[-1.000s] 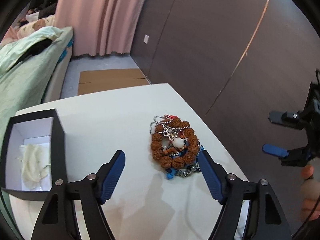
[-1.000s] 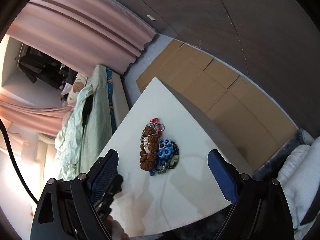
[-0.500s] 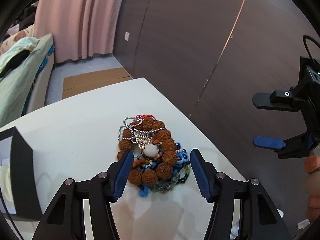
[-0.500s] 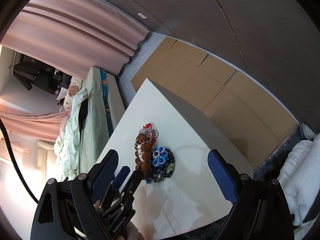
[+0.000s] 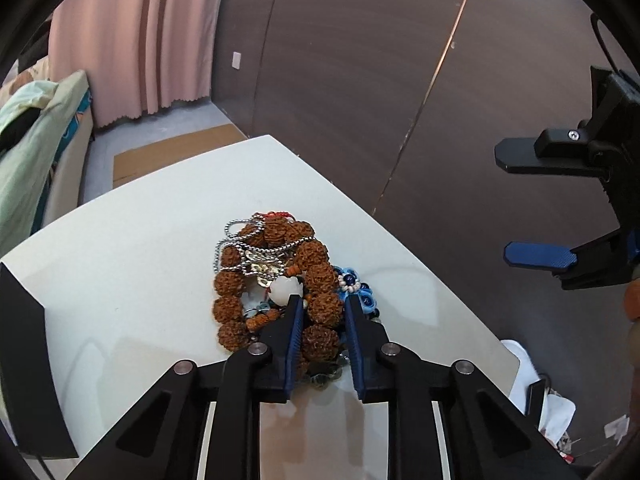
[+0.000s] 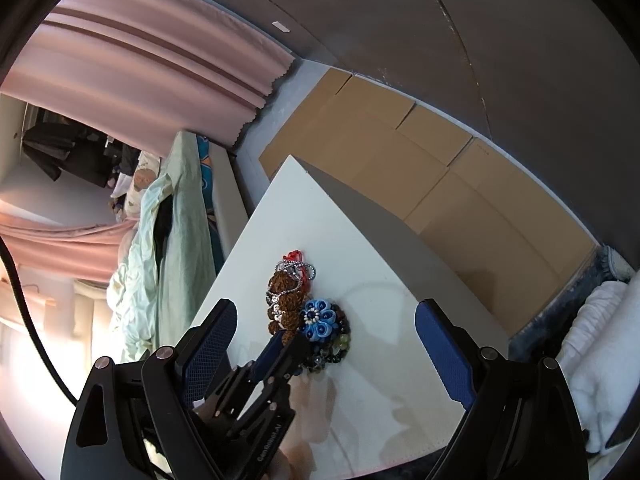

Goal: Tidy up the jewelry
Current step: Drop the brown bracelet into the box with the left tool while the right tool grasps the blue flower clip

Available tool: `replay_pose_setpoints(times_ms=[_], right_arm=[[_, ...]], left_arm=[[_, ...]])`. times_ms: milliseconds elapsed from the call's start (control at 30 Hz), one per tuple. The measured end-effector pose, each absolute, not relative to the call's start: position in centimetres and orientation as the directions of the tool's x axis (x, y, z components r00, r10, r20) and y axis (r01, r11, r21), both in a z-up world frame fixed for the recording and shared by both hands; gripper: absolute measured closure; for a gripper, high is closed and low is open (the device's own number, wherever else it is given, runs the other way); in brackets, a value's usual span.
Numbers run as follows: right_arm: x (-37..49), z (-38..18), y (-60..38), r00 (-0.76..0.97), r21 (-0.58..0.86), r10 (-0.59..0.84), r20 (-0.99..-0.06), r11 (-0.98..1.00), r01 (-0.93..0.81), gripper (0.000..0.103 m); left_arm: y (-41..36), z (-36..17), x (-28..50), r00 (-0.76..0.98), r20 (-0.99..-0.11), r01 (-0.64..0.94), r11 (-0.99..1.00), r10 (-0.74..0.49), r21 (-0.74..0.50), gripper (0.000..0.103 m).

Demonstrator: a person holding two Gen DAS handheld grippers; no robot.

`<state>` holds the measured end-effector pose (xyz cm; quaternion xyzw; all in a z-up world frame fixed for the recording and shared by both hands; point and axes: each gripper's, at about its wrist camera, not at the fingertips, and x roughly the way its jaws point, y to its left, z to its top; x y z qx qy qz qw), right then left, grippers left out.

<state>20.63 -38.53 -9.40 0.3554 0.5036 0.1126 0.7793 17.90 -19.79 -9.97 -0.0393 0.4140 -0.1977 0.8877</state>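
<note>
A jewelry pile lies on the white table (image 5: 140, 260): a brown bead bracelet (image 5: 316, 272), a silver chain (image 5: 240, 248), a white bead (image 5: 286, 290) and a blue flower piece (image 5: 356, 284). My left gripper (image 5: 322, 312) points down into the pile, its jaws closing with a big brown bead filling the gap between the blue pads. From the right wrist view the left gripper (image 6: 286, 344) sits at the near edge of the brown beads (image 6: 286, 300), beside the blue flower (image 6: 318, 318). My right gripper (image 6: 324, 316) hangs open above the table with nothing in it, also seen as the right gripper (image 5: 520, 208).
A black box (image 5: 24, 340) stands at the table's left edge. Dark panel wall (image 5: 360, 80) runs behind the table, flat cardboard (image 6: 420, 168) lies on the floor, and a bed with green bedding (image 6: 172, 220) is to the left. White cloth (image 6: 600, 320) lies past the right edge.
My left gripper has moved forward and down onto the pile and its jaws have narrowed around the brown beads. The black box has slid toward the view's left edge. The right gripper stayed open.
</note>
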Motion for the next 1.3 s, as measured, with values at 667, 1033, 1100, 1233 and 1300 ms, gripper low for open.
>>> replay_pose_setpoints(times_ms=[667,1033,1100,1233,1300], right_arm=[[20.3,-10.6,-35.1,0.412,0.615,0.519,-0.749,0.776,0.139,0.011],[21.6,-12.4,-31.6,0.342,0.556,0.495,-0.799,0.824,0.109,0.015],[21.7,-12.7,-31.4,0.34,0.547,0.488,-0.804,0.831,0.101,0.015],[22.2,-12.9,-30.8,0.341,0.52,0.462,-0.819,0.849,0.097,0.016],[22.3,-13.0,-30.7,0.347,0.493,0.436,-0.831,0.864,0.096,0.016]], left_arm=[[-11.5,-3.0,15.5,0.695,-0.564,0.205,0.874,-0.446,-0.44,0.084],[-7.7,0.3,13.1,0.743,-0.47,0.207,0.831,-0.477,-0.516,0.084],[-7.2,0.9,12.5,0.752,-0.457,0.21,0.831,-0.474,-0.516,0.084],[-5.9,1.9,11.6,0.772,-0.432,0.209,0.828,-0.466,-0.519,0.084],[-5.3,2.3,11.2,0.781,-0.424,0.204,0.829,-0.459,-0.521,0.084]])
